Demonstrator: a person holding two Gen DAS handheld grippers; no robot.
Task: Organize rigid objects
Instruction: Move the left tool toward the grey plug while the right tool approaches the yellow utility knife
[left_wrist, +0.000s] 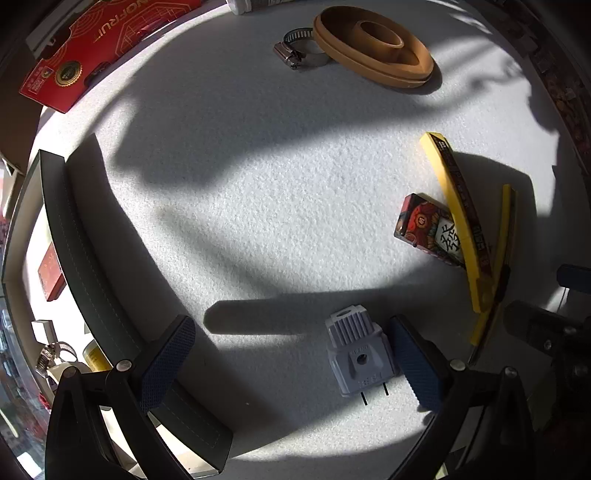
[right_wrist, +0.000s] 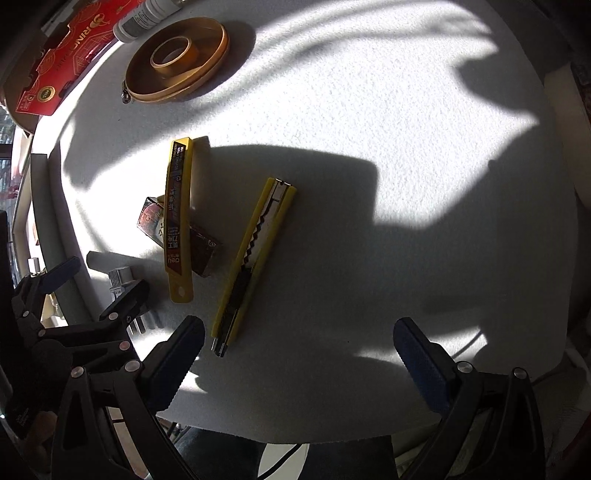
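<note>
2 grippers (left_wrist: 295, 365) (right_wrist: 299, 363) low, jaws spread

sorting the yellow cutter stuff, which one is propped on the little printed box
The yellow blade case with dark printed label; it lies across the printed box. The utility knife lies flat, apart.

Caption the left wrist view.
Open left gripper straddles grey plastic plug on white felt table.
</note>
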